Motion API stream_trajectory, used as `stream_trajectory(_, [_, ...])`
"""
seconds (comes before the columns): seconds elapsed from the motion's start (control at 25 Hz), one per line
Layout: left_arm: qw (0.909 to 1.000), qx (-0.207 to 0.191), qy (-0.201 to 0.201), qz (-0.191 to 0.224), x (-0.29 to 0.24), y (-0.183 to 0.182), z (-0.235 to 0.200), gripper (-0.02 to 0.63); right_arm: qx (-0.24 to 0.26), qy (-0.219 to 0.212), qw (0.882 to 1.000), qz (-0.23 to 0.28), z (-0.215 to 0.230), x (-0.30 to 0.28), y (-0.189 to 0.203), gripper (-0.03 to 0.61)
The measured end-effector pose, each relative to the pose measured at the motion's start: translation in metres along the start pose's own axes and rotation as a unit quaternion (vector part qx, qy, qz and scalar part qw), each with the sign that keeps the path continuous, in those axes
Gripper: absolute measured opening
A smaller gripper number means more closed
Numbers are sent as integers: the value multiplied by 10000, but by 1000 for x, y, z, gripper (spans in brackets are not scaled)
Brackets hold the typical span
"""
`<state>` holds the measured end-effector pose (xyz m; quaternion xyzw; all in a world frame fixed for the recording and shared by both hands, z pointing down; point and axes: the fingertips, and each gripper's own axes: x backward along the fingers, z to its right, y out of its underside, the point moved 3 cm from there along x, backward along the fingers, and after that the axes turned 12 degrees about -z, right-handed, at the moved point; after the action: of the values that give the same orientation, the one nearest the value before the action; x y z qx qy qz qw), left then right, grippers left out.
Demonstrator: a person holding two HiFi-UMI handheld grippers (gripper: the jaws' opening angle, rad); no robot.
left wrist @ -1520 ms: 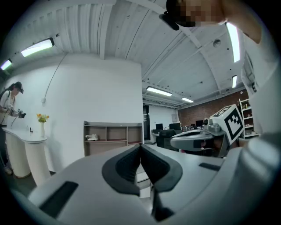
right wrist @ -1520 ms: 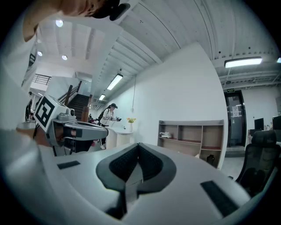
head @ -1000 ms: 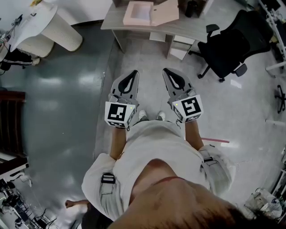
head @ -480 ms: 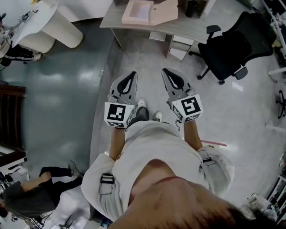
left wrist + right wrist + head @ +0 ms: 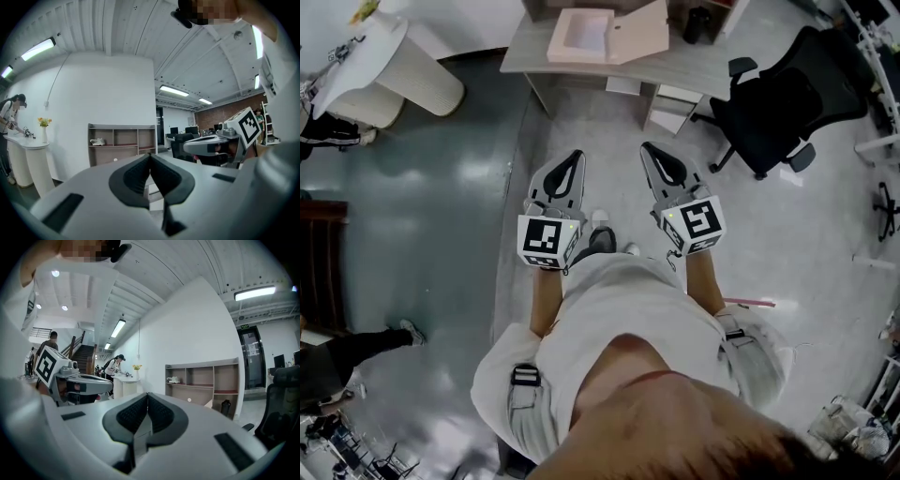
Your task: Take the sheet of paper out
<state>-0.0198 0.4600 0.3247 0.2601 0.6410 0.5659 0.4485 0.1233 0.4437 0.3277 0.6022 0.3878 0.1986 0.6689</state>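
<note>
You are stepping nearer the desk [image 5: 531, 52], holding the left gripper [image 5: 575, 156] and right gripper [image 5: 650, 149] short of it, both pinched shut, empty.

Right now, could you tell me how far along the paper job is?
Nothing looks done yet: the open pink box lies untouched on the desk ahead, something white inside, perhaps the sheet. In hand, nothing: the left gripper and right gripper are both shut, empty, well short of the desk. Left: reach the box, grip the sheet, lift it out.
</note>
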Motion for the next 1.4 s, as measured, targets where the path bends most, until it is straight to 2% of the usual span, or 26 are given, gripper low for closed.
stream_trajectory(0.56, [9991, 36, 402, 98, -58, -10, -93, 23, -25, 247, 9995, -183, 10, -99, -27, 20])
stream_trajectory(1.0, [9979, 4, 649, 31, -88, -13, -130, 23, -76, 387, 9990, -227, 19, -143, -39, 21])
stream_trajectory(1.4, [9978, 47, 654, -26, -123, -18, -161, 23, -134, 359, 9987, -336, 40, -184, -44, 21])
